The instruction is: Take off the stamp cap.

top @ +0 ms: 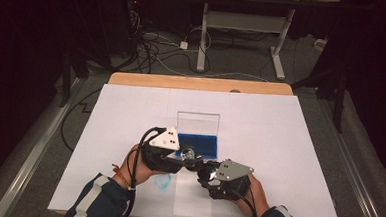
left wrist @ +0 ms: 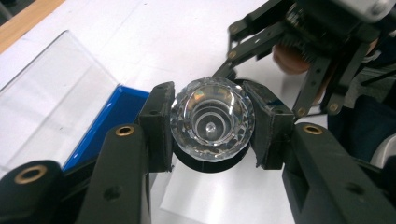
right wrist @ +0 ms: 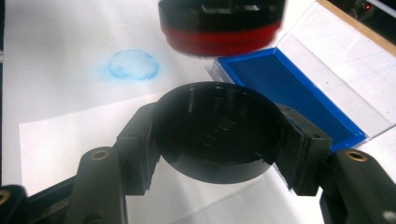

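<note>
Stamp [left wrist: 212,119] clamped by its faceted clear knob in left gripper [top: 191,156] jaws, red base seen hanging just above black cap [right wrist: 218,130]. Cap gripped across its rim by right gripper [top: 208,173] jaws. Open blue ink pad [top: 201,145] lies just beyond, on tabletop [top: 279,143].

blue round smudge [top: 163,182] on white sheet [top: 130,115]; cables [top: 154,46] on floor beyond table.

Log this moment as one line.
left tongs: shut on crystal-handled stamp | right tongs: shut on black cap | blue ink pad: open
</note>
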`<state>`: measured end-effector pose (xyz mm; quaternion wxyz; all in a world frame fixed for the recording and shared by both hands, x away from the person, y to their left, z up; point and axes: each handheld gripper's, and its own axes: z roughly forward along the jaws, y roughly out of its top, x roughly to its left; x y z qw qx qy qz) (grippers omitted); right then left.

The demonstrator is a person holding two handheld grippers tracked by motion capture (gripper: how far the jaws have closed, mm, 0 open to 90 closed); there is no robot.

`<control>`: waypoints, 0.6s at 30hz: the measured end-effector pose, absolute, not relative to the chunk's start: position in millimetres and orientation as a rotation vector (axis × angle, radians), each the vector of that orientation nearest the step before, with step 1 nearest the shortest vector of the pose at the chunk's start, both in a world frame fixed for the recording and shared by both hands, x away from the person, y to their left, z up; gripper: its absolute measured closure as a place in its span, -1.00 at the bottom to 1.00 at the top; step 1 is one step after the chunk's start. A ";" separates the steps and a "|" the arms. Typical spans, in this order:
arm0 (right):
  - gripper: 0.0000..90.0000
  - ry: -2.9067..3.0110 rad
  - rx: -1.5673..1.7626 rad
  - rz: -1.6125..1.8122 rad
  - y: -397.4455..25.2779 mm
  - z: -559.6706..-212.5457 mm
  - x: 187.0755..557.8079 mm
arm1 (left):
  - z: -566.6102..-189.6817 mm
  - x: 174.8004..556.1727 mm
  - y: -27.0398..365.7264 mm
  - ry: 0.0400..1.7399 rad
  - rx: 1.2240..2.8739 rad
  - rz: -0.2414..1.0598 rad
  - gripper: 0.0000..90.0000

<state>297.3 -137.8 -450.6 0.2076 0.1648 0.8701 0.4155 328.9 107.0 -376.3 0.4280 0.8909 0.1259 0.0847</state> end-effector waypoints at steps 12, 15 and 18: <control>-0.15 2.375 0.522 1.152 -173.3 -437.7 296.0 | -381.5 336.4 116.2 0.356 2.275 0.219 0.21; -0.15 2.359 0.537 1.151 -186.0 -434.1 294.1 | -383.0 339.2 117.9 0.365 2.277 0.217 0.21; -0.15 2.352 0.559 1.148 -195.8 -433.7 293.6 | -383.7 341.8 119.2 0.373 2.278 0.219 0.21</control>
